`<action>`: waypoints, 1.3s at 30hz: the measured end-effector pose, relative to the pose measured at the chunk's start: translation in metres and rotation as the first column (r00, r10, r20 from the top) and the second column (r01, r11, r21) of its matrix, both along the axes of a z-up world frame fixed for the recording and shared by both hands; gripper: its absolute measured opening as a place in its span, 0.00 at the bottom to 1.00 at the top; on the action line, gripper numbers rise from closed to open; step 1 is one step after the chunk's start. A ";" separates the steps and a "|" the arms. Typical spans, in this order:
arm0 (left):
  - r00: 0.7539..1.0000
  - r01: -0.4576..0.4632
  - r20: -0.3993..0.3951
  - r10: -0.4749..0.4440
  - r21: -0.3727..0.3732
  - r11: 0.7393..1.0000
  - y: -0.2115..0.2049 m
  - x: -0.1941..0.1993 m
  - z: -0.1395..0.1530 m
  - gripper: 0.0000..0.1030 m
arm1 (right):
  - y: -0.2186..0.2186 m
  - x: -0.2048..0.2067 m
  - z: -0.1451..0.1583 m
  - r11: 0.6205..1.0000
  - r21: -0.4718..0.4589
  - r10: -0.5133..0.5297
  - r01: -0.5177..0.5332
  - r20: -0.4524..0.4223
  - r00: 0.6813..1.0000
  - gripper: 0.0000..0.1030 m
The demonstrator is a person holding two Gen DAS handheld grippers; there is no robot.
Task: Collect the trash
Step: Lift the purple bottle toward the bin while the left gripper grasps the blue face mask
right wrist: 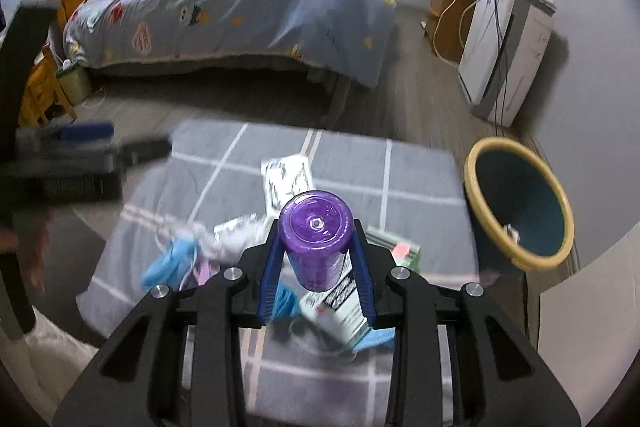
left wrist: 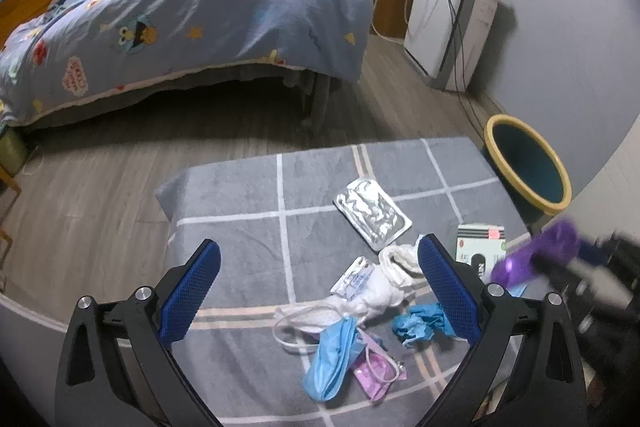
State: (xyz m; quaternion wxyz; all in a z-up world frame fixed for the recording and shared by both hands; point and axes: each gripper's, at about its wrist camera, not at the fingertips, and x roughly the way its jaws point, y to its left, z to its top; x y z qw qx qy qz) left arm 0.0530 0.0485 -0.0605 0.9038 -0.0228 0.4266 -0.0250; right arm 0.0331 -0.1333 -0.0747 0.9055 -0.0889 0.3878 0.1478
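Note:
My right gripper (right wrist: 316, 255) is shut on a purple plastic bottle (right wrist: 316, 243), held above the grey checked cloth (right wrist: 420, 179); the bottle also shows blurred in the left wrist view (left wrist: 536, 255). My left gripper (left wrist: 320, 263) is open and empty above the trash pile: a silver foil pack (left wrist: 372, 213), white crumpled cloth (left wrist: 396, 267), a blue face mask (left wrist: 332, 359), a blue glove (left wrist: 416, 323), a pink wrapper (left wrist: 376, 371) and a green-white box (left wrist: 480, 247). A teal bin with a yellow rim (right wrist: 520, 203) stands to the right, also seen in the left wrist view (left wrist: 528, 167).
A bed with a blue cartoon duvet (left wrist: 192, 15) lies across the room. A white appliance with cables (left wrist: 452, 23) stands against the right wall. Wooden floor (left wrist: 100, 187) surrounds the cloth-covered surface.

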 end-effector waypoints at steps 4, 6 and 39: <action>0.997 0.023 -0.075 -0.023 0.006 1.000 -0.003 0.005 -0.017 0.95 | -0.009 0.025 0.024 1.000 0.006 0.018 -0.018 0.005 1.000 0.31; 0.991 0.032 -0.133 -0.031 0.007 0.999 -0.003 0.007 -0.029 0.94 | -0.017 0.039 0.035 1.000 -0.001 0.027 -0.027 0.005 1.000 0.31; 0.974 0.221 -0.051 -0.219 0.040 0.974 -0.055 -0.008 0.011 0.17 | -0.120 0.084 0.075 0.968 0.206 -0.154 0.146 0.023 0.988 0.31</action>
